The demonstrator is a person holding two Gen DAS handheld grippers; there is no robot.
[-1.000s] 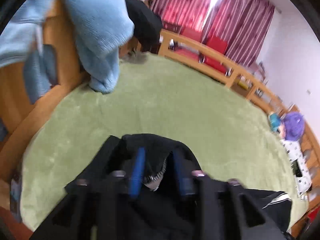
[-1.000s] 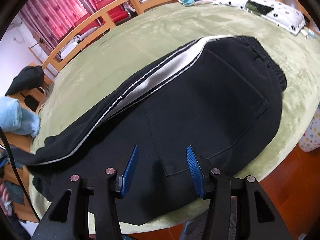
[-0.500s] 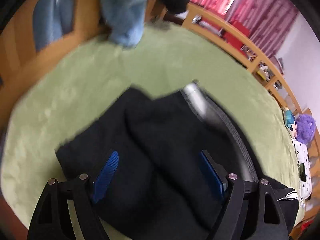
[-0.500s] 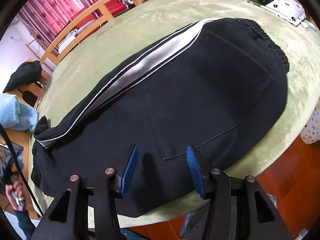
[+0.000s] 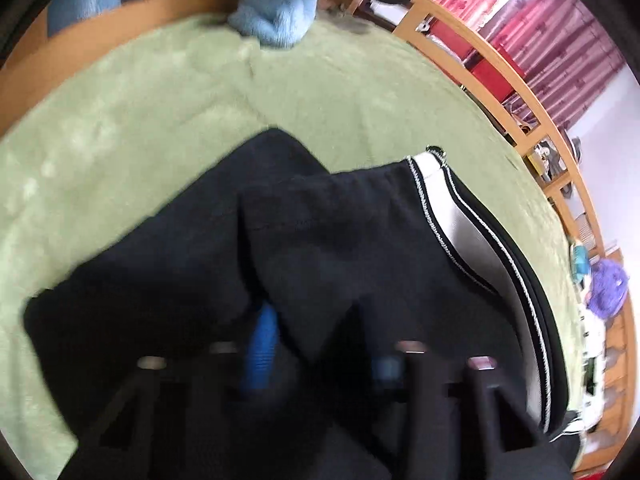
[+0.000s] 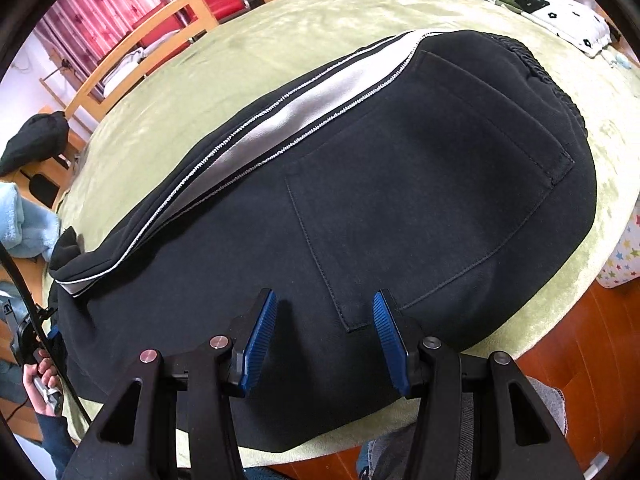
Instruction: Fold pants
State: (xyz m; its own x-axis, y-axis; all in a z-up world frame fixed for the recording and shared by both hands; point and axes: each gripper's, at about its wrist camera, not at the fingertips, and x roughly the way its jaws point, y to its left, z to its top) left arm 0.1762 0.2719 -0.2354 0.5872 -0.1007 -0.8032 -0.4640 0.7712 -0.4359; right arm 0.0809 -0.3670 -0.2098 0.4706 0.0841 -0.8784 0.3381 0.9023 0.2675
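Black pants (image 6: 400, 184) with a white side stripe (image 6: 280, 120) lie on the green blanket (image 6: 280, 32), legs stacked, waistband at the right. In the left wrist view the leg ends (image 5: 320, 248) lie just ahead, the stripe (image 5: 472, 240) on the right. My left gripper (image 5: 320, 360) is blurred and low over the leg ends, blue pads apart, black cloth lying between them. My right gripper (image 6: 324, 332) is open and empty above the near edge by the back pocket.
A light blue garment (image 5: 272, 4) and a dark garment (image 6: 36, 140) hang at the far wooden rail (image 5: 500, 80). A patterned pillow (image 6: 532, 4) and a purple plush (image 5: 608, 288) lie at the blanket's edge. Red wood floor (image 6: 580, 340) lies past the near edge.
My left gripper let go of the leg ends a second ago, opened wide, and now has narrowed and dropped onto the cloth. The right gripper has stayed still and open.
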